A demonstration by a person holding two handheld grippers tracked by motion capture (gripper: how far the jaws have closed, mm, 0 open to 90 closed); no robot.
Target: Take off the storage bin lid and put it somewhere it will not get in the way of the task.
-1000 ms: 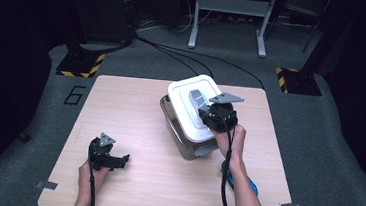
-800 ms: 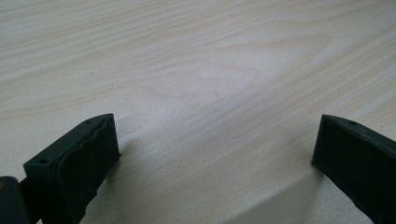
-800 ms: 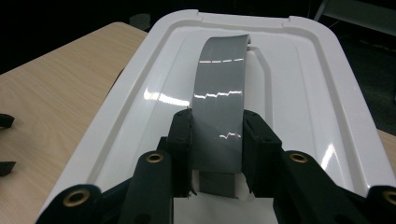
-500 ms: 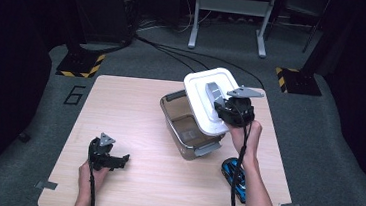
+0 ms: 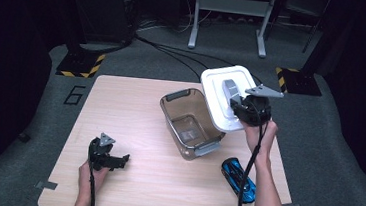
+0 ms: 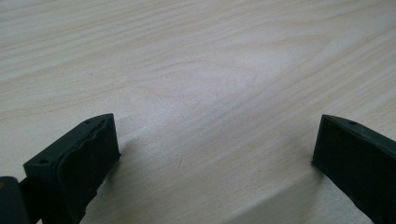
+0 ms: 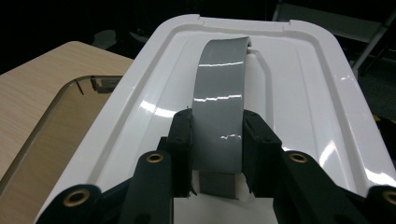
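- Dark grey floor lies all around the pale wooden table (image 5: 135, 109), and black cables run across the floor behind it
- Black and yellow striped plates (image 5: 79, 65) sit on the floor past the far corners of the table
- A metal stand with two legs (image 5: 228, 16) is at the back of the room
- A see-through brown plastic box (image 5: 189, 123) with grey clips stands open near the middle of the table
- The white plastic lid (image 5: 224, 94) with a grey curved handle (image 7: 218, 107) is up in the air, tilted, over the far right edge of the box
- The right gripper (image 5: 243, 111) has its two black jaws squeezed on the grey handle, one on each side, and carries the lid that way
- A shiny blue toy car (image 5: 238, 179) lies on the table near the right front corner, just beside the person's right arm and apart from the box
- The left gripper (image 5: 115, 161) is low over the table near the left front corner, well apart from the box
- Its jaws are spread wide with nothing between them, just bare wood under them in the left gripper view
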